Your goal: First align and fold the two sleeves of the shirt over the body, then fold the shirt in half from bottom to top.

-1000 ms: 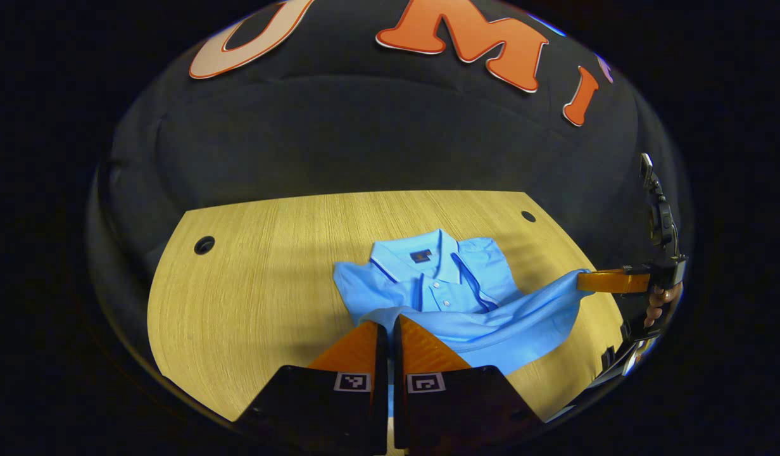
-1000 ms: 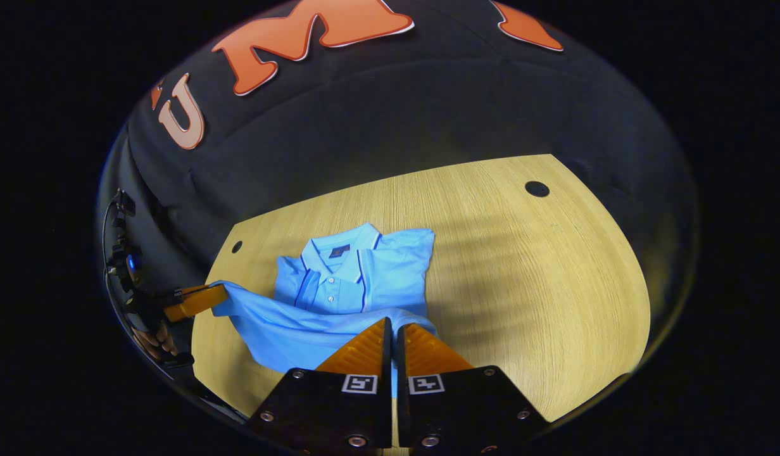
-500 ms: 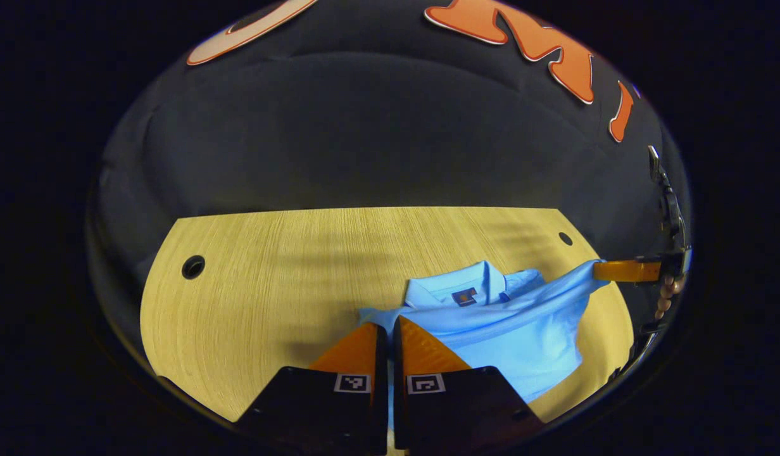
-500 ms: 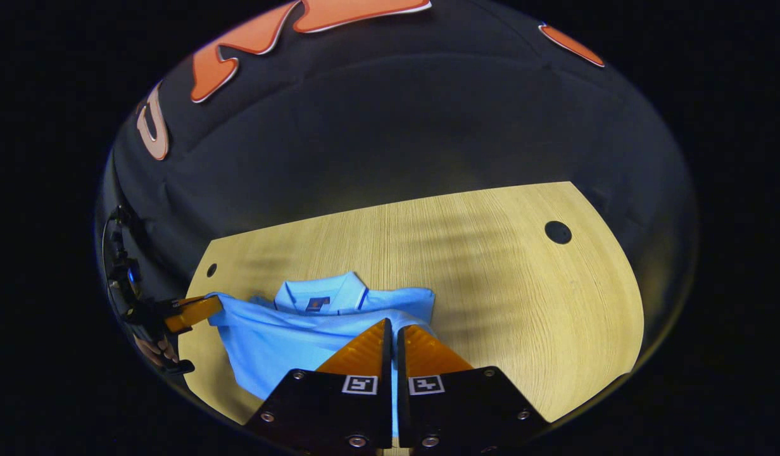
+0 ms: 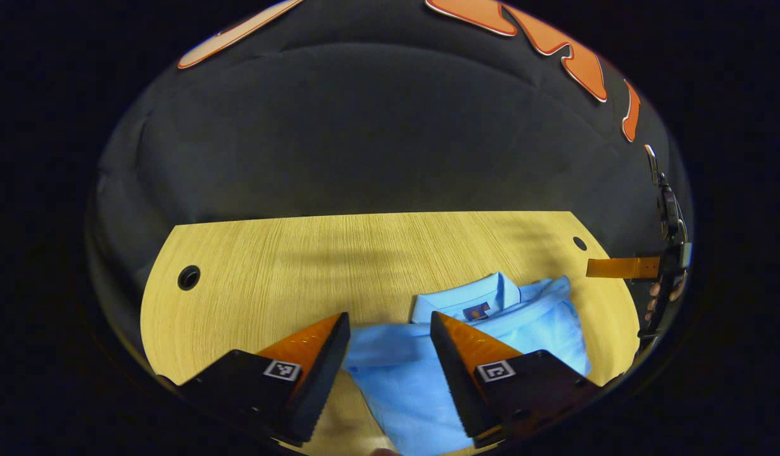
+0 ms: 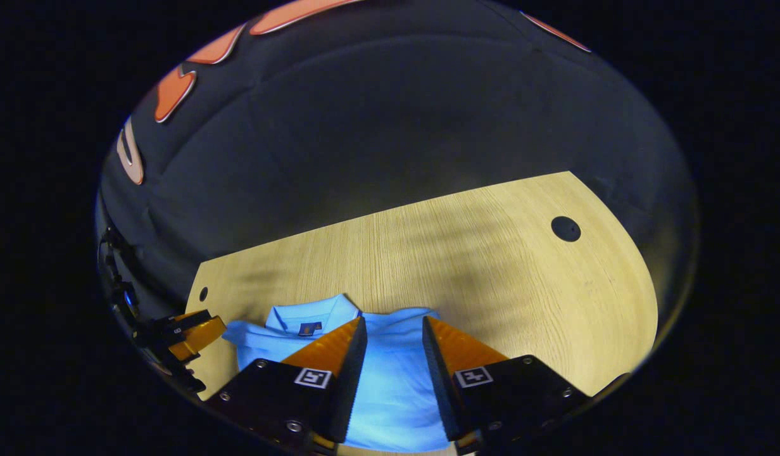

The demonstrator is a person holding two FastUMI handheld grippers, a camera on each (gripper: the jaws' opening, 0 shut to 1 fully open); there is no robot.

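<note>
The light blue shirt (image 5: 428,373) lies folded on the wooden table (image 5: 289,266), collar away from the cameras; its small neck label is too small to read. Left tongs (image 5: 390,342) and right tongs (image 6: 393,345) hover over it, both released.

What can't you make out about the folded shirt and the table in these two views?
- Shirt near edge: in the left gripper view, cut off at the bottom and hidden by the left gripper.
- Folded sleeves: covered by the top layer in the right gripper view.
- Table front edge: cut off in both views.
</note>
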